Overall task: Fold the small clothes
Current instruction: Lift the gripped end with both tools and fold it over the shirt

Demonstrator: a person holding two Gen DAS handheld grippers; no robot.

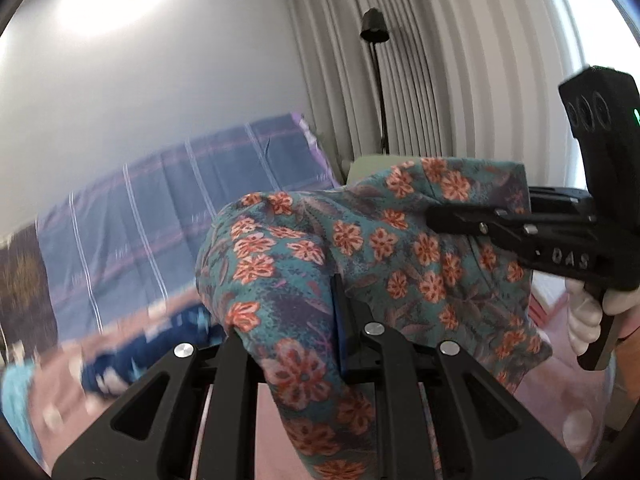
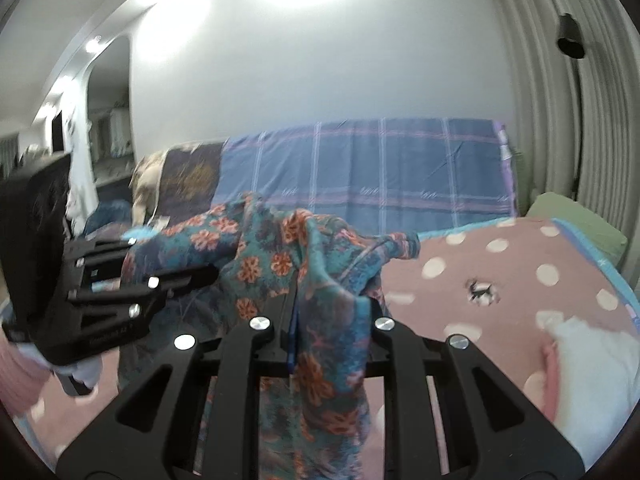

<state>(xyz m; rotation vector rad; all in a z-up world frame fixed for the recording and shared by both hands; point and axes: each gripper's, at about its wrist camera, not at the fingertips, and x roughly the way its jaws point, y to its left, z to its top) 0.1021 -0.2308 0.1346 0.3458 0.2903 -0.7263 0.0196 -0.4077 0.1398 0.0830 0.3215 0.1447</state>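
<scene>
A small teal garment with orange flowers (image 1: 360, 248) hangs in the air between both grippers, above a pink polka-dot bed cover (image 2: 520, 276). My left gripper (image 1: 336, 312) is shut on one edge of the garment, which drapes over its fingers. My right gripper (image 2: 296, 312) is shut on another edge of the garment (image 2: 280, 256). The right gripper (image 1: 440, 216) shows in the left wrist view at the right, the left gripper (image 2: 200, 276) in the right wrist view at the left. The cloth hides most fingertips.
A sofa with a blue plaid cover (image 2: 380, 168) stands behind the bed. A black floor lamp (image 1: 376, 32) and pale curtains (image 1: 460, 60) are at the right. A white pillow (image 2: 592, 368) and a green pillow (image 2: 572, 220) lie on the bed. Dark blue cloth (image 1: 132, 360) lies lower left.
</scene>
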